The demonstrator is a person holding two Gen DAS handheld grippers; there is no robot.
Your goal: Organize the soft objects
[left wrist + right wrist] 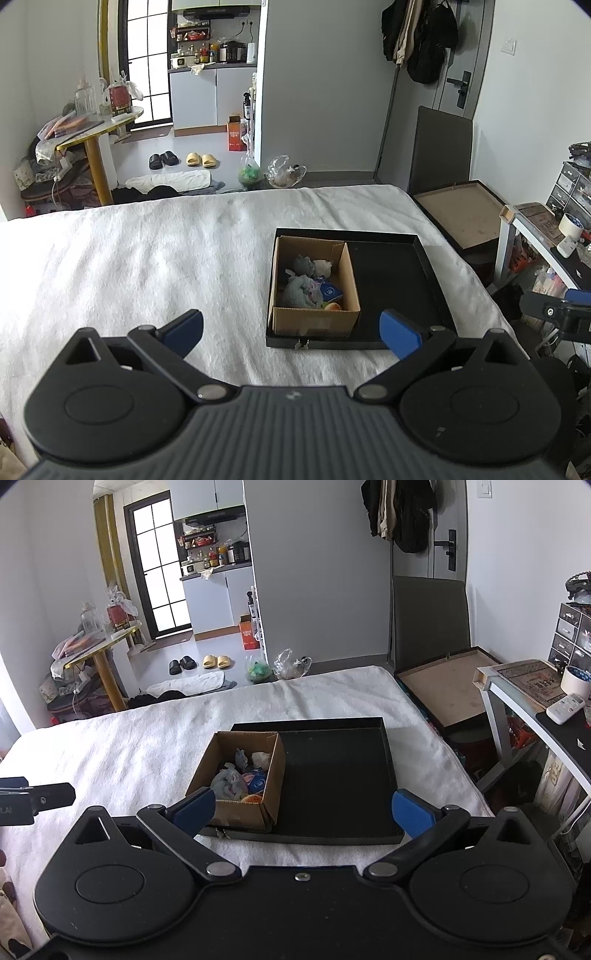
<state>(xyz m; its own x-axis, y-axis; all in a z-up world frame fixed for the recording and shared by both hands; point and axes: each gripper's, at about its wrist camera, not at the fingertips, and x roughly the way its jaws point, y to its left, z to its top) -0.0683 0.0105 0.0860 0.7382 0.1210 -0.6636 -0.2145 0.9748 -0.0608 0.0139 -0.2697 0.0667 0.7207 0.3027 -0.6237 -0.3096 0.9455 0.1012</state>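
Bedroom with grey walls, dark coats hung by the door, slippers on the floor beyond the bed's far edge. Bed (147,251) covered with a white, nubbly, towel-like blanket, soft and faintly rippled. Toward the bed's right edge, a shallow black tray (399,280), rectangular, matte, with low straight walls. Inside its left half, a brown cardboard box (314,317), square, open-topped, flaps cut plain, pressed against the tray's left and near walls. Within the box, a jumble of soft objects (301,291): fuzzy grey plush shapes, a pale crumpled lump near the far side, something blue with a round mark, an orange bit at the near edge. Tray's right half bare black. Left hand-held gripper (291,334) spread wide, blue flat pads on black hinged arms, gripping nothing, touching nothing, hovering above the blanket just short of the tray's near wall. Right hand-held gripper (303,808) likewise spread wide and empty, poised over the tray's near edge, left pad overlapping the box's near corner in view, contact impossible to tell. Each hand-held gripper partly visible at the margin of the other's view.
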